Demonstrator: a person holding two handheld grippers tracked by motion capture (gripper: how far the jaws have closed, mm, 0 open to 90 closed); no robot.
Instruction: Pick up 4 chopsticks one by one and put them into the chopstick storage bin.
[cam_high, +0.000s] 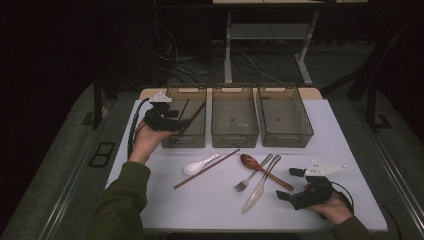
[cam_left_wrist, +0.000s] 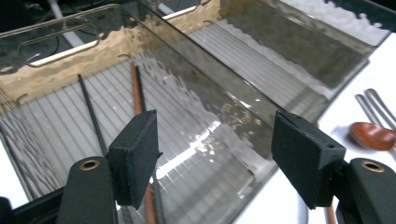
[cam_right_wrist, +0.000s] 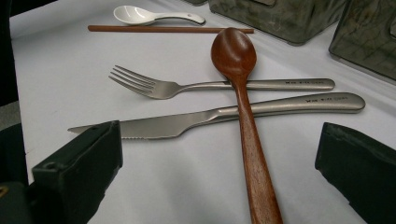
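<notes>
**Wooden spoon looked like the next pick, left bin already had chopsticks in it**

Spotted the wooden spoon (cam_high: 265, 172) lying flat on the worktop (cam_high: 210, 205), well to the right of the left bin (cam_high: 185, 141) and nearer the person. Noticed its handle crossing over the fork (cam_high: 252, 176) and the knife (cam_high: 260, 185), touching both, bowl end pointing back toward the left bin's row.

Figured it for a light, stiff piece with a smooth, probably slightly slick finish. Nothing fragile about it. Would have grabbed it mid-handle, on the stretch clear of the metal handles underneath, since pinching at the crossing risked dragging the fork or knife along. Would have skipped the bowl too: rounded, easy to squirt out of flat pads.

Saw the right gripper (cam_high: 290, 184) resting low on the worktop, far right of the left bin, hand under it, pointed roughly level at the spoon's handle end. Fingers wide apart, nothing between the pads, handle running up between them in the right gripper view.

Saw the left gripper (cam_high: 182, 125) held up over the left bin's near-left corner, forearm reaching in from below, nose tipped down into the bin. Fingers spread here as well, gripping nothing. Caught two chopsticks (cam_left_wrist: 136, 88) lying on the floor of the left bin right below. Also clocked one loose chopstick (cam_high: 206, 169) and a white spoon (cam_high: 200, 164) just in front of the left bin.
</notes>
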